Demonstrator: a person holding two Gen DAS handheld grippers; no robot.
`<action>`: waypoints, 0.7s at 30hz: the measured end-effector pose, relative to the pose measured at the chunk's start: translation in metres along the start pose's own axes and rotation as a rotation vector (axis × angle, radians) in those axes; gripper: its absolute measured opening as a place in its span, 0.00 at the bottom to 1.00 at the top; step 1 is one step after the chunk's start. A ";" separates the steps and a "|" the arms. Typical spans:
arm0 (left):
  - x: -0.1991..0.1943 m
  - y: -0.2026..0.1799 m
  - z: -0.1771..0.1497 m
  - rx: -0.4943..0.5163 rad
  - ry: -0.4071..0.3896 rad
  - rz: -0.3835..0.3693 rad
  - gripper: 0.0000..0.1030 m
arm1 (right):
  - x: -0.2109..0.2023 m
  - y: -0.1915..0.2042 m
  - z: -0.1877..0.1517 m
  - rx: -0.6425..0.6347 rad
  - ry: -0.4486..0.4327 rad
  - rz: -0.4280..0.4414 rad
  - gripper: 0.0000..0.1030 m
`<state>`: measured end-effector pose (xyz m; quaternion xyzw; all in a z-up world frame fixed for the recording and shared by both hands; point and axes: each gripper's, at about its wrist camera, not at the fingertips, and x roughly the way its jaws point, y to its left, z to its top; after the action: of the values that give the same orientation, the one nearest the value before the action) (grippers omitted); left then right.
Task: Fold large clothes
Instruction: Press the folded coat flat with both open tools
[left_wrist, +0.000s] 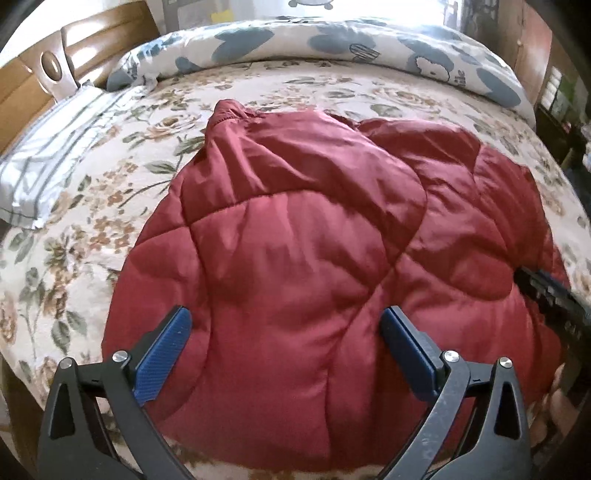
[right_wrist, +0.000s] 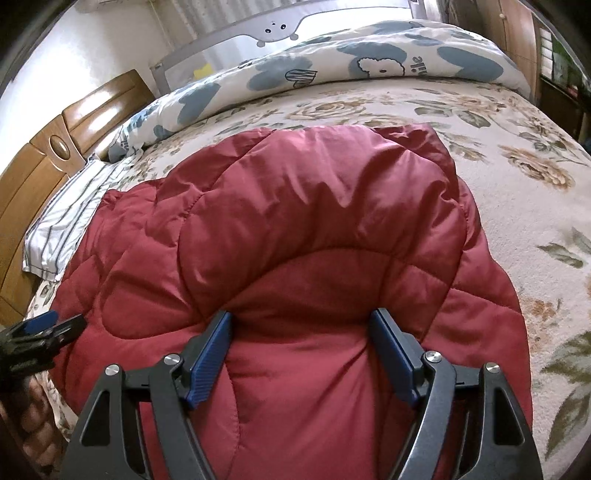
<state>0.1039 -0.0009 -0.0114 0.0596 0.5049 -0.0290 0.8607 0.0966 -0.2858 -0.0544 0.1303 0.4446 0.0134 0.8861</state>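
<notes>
A dark red quilted jacket (left_wrist: 314, 240) lies spread and partly folded on the flowered bedspread (left_wrist: 92, 192); one sleeve end points toward the far left. It also fills the right wrist view (right_wrist: 295, 229). My left gripper (left_wrist: 286, 325) is open above the jacket's near edge, holding nothing. My right gripper (right_wrist: 301, 328) is open, its jaws on either side of a raised fold of the jacket; whether they touch the cloth I cannot tell. The left gripper also shows at the left edge of the right wrist view (right_wrist: 44, 328), and the right gripper at the right edge of the left wrist view (left_wrist: 554, 291).
A rolled white-and-blue printed quilt (left_wrist: 332, 40) lies along the far side of the bed. A striped pillow (left_wrist: 48, 155) lies at the left by the wooden headboard (left_wrist: 33, 70). A grey bed rail (right_wrist: 280, 33) stands behind the quilt.
</notes>
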 end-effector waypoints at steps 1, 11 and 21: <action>0.003 -0.002 -0.002 0.013 0.006 0.008 1.00 | 0.000 0.000 0.000 -0.001 -0.001 -0.002 0.76; 0.021 -0.004 -0.005 0.014 0.012 0.010 1.00 | -0.066 0.019 -0.014 -0.067 -0.075 -0.016 0.76; 0.002 0.000 -0.012 0.004 0.004 0.002 1.00 | -0.029 0.014 -0.037 -0.083 -0.003 -0.050 0.80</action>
<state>0.0950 0.0009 -0.0190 0.0619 0.5064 -0.0291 0.8596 0.0510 -0.2684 -0.0493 0.0820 0.4456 0.0094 0.8914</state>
